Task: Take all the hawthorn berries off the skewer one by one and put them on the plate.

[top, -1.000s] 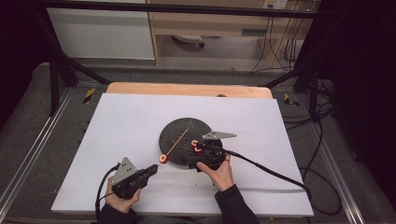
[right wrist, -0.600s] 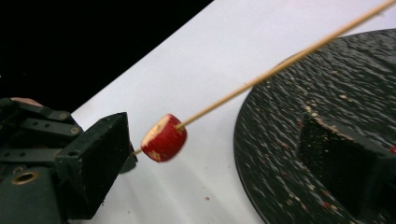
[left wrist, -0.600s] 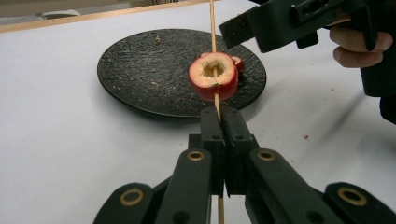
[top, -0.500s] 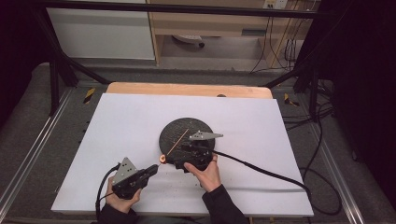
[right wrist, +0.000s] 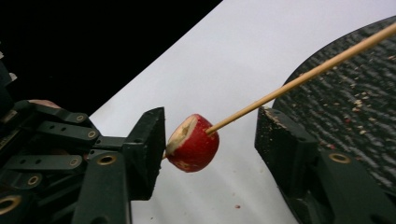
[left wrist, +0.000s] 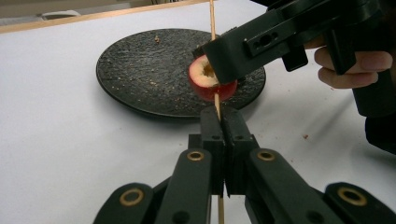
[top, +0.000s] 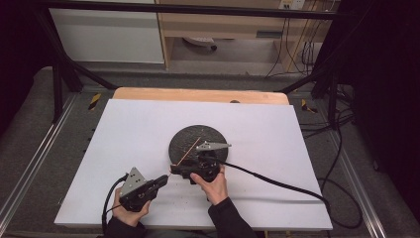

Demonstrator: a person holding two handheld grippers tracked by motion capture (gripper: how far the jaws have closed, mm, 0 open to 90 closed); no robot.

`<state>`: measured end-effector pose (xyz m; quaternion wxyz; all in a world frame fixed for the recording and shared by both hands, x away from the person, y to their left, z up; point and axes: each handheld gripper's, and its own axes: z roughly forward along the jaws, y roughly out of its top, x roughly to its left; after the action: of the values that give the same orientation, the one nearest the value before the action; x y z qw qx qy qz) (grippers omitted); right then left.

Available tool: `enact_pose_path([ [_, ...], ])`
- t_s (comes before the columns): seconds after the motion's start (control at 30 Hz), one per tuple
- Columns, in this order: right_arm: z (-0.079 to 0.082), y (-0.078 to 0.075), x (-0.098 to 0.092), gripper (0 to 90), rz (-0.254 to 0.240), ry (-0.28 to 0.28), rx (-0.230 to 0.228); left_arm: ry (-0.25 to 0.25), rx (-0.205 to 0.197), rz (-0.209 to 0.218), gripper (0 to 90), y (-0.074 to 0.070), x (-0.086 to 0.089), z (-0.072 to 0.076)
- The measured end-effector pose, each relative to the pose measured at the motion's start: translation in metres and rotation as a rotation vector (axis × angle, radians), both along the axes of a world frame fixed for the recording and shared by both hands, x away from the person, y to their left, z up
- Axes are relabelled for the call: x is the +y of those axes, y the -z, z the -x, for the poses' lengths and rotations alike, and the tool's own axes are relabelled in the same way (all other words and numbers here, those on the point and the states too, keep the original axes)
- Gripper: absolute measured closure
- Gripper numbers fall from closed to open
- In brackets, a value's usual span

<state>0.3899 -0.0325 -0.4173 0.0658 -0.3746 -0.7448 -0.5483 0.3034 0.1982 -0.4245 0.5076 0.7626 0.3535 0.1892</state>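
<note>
My left gripper (left wrist: 223, 116) is shut on the near end of a thin wooden skewer (left wrist: 212, 18), which slants up over the black round plate (left wrist: 140, 70). A red fruit half (left wrist: 205, 86) with pale cut flesh is threaded on the skewer just beyond the left jaws. My right gripper (right wrist: 212, 135) straddles that red fruit half (right wrist: 194, 144). Its jaws have just been closing: one jaw sits right by the cut face, while the other still stands apart from the fruit. In the high view both grippers meet near the plate's (top: 213, 136) front edge.
The white tabletop (top: 124, 129) spreads around the plate, with a wooden strip (top: 198, 95) along its far edge. Crumbs dot the plate. The right gripper's cable (top: 277, 183) trails off to the right. Metal frame rails flank the table.
The right hand has slid left along the skewer toward the left gripper, and its jaws have narrowed around the red fruit half. The left hand has stayed put.
</note>
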Motion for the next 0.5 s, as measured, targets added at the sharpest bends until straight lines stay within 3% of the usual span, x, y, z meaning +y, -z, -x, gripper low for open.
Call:
enact_pose_path([
  [0.3,-0.0004,0.0012,0.0003,63.1,-0.031,-0.048,0.046,0.001,-0.001,0.001,88.4,-0.0001,-0.0005,0.0002],
  [0.5,-0.0013,0.0002,-0.0003,65.1,-0.037,-0.055,0.064,0.004,-0.001,0.001,88.5,-0.0002,-0.0005,0.0004],
])
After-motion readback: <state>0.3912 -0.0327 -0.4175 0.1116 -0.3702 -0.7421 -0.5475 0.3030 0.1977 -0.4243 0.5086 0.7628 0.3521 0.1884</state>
